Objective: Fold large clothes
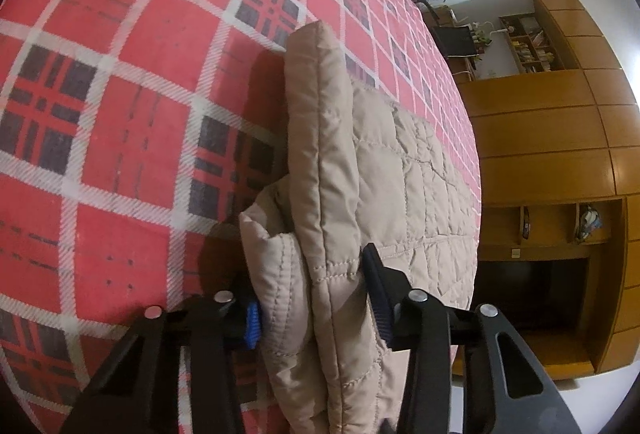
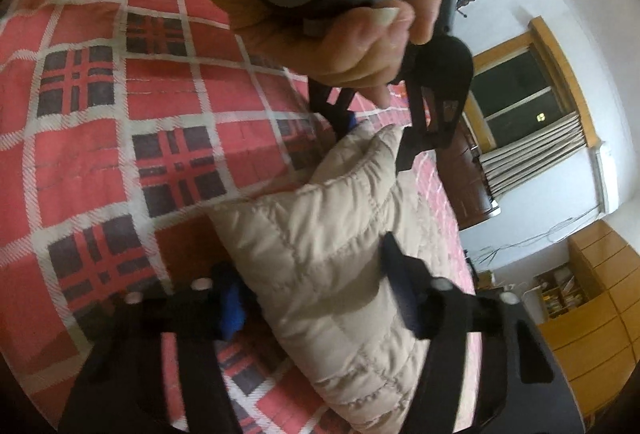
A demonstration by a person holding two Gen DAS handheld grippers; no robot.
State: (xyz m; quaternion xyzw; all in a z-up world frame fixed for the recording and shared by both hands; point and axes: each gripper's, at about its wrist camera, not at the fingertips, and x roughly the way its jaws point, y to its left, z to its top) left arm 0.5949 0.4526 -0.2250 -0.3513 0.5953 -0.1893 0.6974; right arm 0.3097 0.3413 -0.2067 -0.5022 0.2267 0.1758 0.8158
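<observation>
Jacket (beige, quilted) extends lengthwise away along bed.

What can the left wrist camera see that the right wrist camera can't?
Only the left wrist view shows the wooden wall cabinets with cubbies below.

Only the right wrist view shows the person's hand on the left gripper, and a window with curtains.

Both show the beige quilted garment pinched in the jaws, on the red plaid bedcover.

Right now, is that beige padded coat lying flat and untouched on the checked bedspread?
No: the beige quilted coat is bunched and lifted off the red plaid bedspread, pinched by the left gripper.
</observation>
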